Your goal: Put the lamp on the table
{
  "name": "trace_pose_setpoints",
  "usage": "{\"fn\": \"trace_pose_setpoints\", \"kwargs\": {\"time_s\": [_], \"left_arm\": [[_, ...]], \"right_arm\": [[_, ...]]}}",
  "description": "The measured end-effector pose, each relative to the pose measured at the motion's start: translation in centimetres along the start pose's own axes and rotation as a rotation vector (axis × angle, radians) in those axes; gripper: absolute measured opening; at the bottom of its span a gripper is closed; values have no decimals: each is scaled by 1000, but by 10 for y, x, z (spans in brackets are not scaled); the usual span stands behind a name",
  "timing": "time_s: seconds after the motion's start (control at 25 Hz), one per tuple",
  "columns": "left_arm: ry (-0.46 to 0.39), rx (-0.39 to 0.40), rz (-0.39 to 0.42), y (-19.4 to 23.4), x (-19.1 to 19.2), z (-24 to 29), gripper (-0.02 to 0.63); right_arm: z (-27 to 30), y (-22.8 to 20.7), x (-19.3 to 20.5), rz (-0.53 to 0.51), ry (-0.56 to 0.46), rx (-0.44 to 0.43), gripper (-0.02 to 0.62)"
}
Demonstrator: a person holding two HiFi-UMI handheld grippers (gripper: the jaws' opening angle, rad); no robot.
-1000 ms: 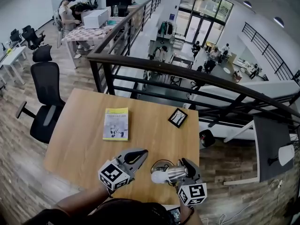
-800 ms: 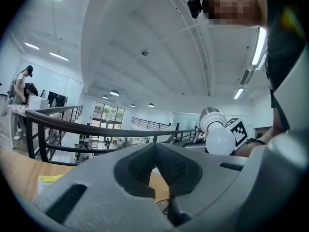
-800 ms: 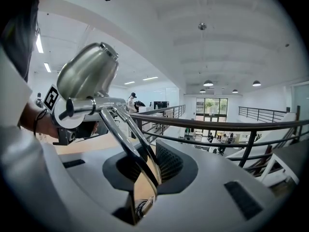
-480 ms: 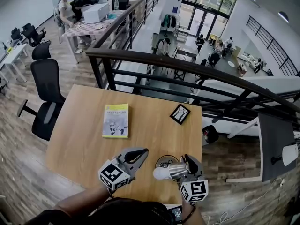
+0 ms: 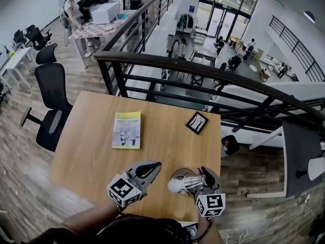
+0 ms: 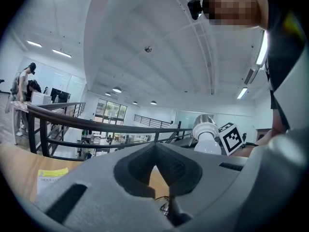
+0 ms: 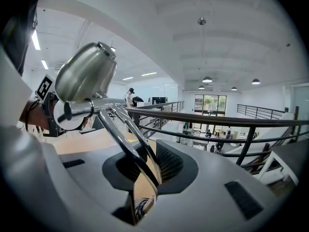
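A chrome lamp (image 5: 185, 183) with a white bulb (image 5: 174, 186) hangs tilted over the near right part of the wooden table (image 5: 167, 146), its head pointing left. My right gripper (image 5: 202, 178) is shut on the lamp's thin metal arm (image 7: 120, 137), and the shiny lamp head (image 7: 87, 71) rises at the upper left. I cannot tell whether the lamp's base touches the table. My left gripper (image 5: 147, 168) sits just left of the lamp, shut with nothing in it. From the left gripper view the bulb (image 6: 207, 138) shows beyond the jaws.
A yellow book (image 5: 127, 129) lies mid-table and a small black-framed picture (image 5: 197, 122) lies at the far right. A black railing (image 5: 203, 72) runs behind the table's far edge, with a drop to a lower floor. A black office chair (image 5: 51, 103) stands at left.
Only the view has shifted a little. Both grippers keep their places, and the right one stays shut on the lamp.
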State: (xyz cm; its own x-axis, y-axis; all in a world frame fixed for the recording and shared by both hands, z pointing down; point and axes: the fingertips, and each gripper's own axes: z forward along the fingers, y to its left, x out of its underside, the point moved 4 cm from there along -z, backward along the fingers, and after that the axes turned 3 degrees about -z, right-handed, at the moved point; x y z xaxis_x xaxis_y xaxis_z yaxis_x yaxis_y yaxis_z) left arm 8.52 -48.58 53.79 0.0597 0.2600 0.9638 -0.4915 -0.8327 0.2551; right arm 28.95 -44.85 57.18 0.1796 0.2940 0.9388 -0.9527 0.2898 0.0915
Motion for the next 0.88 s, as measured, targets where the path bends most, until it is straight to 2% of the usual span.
{"fn": "trace_pose_setpoints", "kwargs": {"time_s": [0.88], "left_arm": [[-6,5,11,-10,-1,-19,8]], "right_arm": [[-3,28,15,-5,-14,-30,75]]}}
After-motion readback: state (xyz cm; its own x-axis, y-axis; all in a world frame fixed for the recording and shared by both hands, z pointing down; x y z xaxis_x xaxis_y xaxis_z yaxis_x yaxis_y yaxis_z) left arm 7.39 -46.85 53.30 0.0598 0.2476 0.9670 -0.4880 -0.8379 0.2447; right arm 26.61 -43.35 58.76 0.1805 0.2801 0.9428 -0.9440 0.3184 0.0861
